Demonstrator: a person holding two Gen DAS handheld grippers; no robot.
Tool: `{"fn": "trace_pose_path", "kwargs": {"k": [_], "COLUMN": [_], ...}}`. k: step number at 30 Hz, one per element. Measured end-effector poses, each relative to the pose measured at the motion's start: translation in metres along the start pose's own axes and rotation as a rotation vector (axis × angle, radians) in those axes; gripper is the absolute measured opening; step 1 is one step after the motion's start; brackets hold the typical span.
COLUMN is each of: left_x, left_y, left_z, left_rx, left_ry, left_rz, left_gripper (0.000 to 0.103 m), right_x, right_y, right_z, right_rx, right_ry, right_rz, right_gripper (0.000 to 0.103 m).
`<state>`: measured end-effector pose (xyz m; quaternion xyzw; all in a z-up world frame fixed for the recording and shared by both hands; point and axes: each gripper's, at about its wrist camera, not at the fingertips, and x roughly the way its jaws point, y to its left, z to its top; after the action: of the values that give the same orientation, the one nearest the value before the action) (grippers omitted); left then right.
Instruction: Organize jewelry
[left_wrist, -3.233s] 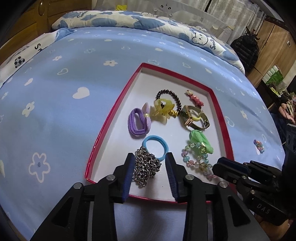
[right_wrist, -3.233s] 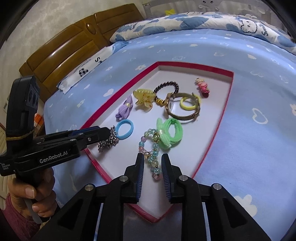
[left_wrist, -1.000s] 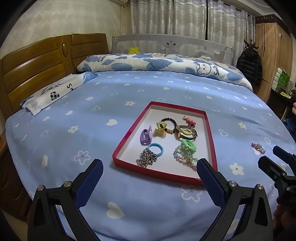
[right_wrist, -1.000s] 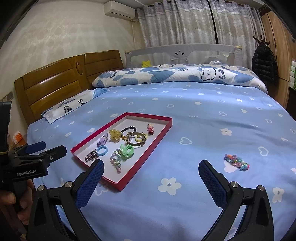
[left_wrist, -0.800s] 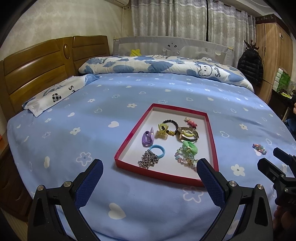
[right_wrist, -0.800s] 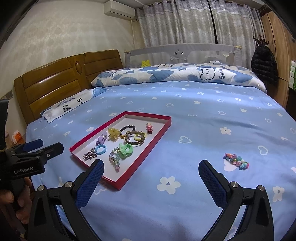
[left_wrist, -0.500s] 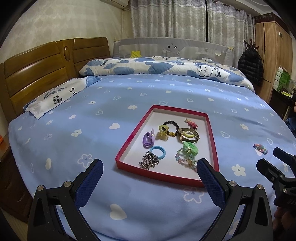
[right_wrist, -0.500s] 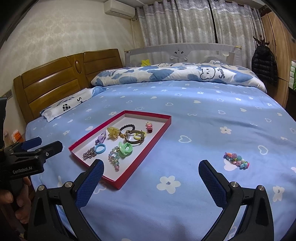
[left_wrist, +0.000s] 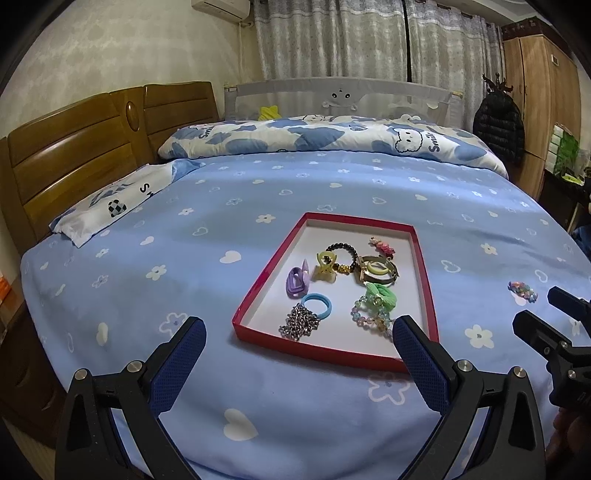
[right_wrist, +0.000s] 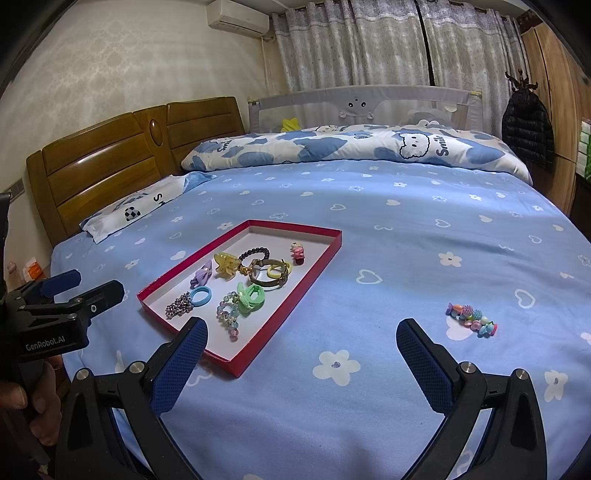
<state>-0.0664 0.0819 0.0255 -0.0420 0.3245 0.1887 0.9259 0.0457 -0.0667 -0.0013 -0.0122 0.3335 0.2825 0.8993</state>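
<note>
Jewelry tray (left_wrist: 258, 291) lies partly hidden behind the spread, empty left claw (left_wrist: 299, 341) and right claw (right_wrist: 301, 341).

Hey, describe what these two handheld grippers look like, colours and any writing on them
Both the left gripper and right gripper have black angular frames with silver bolts and blue textured finger pads. The left one's black body reads GenRobot.AI in white. No cables show.
</note>
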Motion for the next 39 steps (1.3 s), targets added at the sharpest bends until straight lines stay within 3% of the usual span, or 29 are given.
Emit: {"fn": "trace_pose_path", "kwargs": {"k": [39], "left_x": [-0.0021], "left_y": [0.0027], "left_z": [0.0016], "left_rx": [0.009], "left_ry": [-0.005], "left_rz": [0.001], "left_gripper": [0.102], "right_x": [-0.0009], "right_y": [0.0033], "right_z": [0.0024], "right_rx": [-0.004], "right_ry": [-0.006], "right_rz": [0.004], "right_gripper": [0.103]}}
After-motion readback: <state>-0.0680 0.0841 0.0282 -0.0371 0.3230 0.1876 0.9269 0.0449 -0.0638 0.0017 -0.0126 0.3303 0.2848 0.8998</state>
